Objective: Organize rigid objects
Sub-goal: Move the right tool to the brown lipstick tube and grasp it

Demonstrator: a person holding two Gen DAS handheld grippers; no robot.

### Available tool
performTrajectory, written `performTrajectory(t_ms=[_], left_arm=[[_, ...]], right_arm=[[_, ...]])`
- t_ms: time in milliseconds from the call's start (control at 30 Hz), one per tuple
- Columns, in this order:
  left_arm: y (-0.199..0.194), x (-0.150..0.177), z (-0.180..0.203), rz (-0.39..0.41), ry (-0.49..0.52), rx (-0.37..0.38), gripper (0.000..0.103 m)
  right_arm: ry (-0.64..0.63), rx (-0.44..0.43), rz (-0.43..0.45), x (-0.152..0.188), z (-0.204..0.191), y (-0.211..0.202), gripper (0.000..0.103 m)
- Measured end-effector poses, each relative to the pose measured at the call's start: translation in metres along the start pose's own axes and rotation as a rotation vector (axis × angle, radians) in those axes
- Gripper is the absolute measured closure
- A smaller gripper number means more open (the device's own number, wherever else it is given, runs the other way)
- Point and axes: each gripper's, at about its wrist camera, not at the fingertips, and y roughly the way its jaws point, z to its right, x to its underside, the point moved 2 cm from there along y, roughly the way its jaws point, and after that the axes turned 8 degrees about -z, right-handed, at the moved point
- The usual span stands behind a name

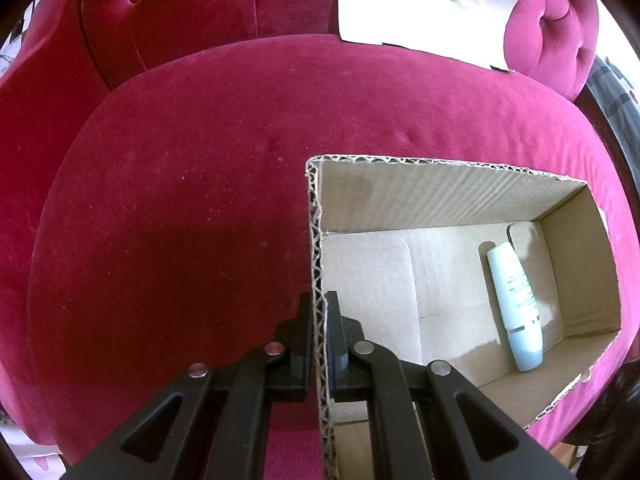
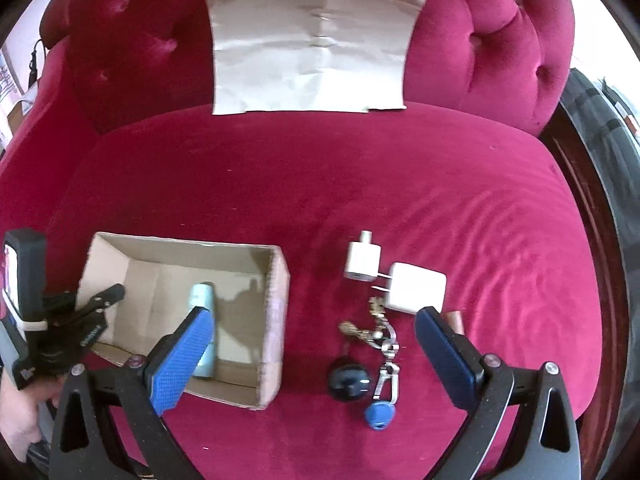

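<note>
Cardboard box (image 2: 276, 320) on sofa seat (image 2: 360, 168), pale blue bottle (image 2: 202, 320) lying inside. L gripper (image 1: 319, 340) pinched shut on box wall. R gripper (image 2: 312, 344) wide open, empty, above keys (image 2: 376, 344) beside chargers (image 2: 416, 286). Risk: dangling fobs snag, slip from pads.

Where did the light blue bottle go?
The bottle lies inside the cardboard box on the red sofa, along the box's wall nearest the chargers and keys.

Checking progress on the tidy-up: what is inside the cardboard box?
Only a pale blue tube lies in the cardboard box. The right tongs hide part of the floor in their view.
</note>
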Motion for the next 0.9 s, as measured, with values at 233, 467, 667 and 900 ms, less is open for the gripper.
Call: performTrajectory(t_ms=[233, 467, 667, 900], left_arm=[[-0.001, 0.0, 0.001, 0.001, 0.002, -0.003, 0.098], [-0.001, 0.001, 0.003, 0.003, 0.005, -0.008, 0.098], [-0.002, 0.002, 0.005, 0.004, 0.007, -0.011, 0.098], [-0.002, 0.003, 0.009, 0.006, 0.012, -0.019, 0.098]], right_arm=[[0.022, 0.037, -0.013, 0.006, 0.032, 0.003, 0.0], [0.054, 0.055, -0.031, 0.011, 0.057, 0.01, 0.0], [0.074, 0.105, -0.05, 0.016, 0.079, 0.023, 0.0], [0.104, 0.117, -0.07, 0.025, 0.106, 0.039, 0.0]])
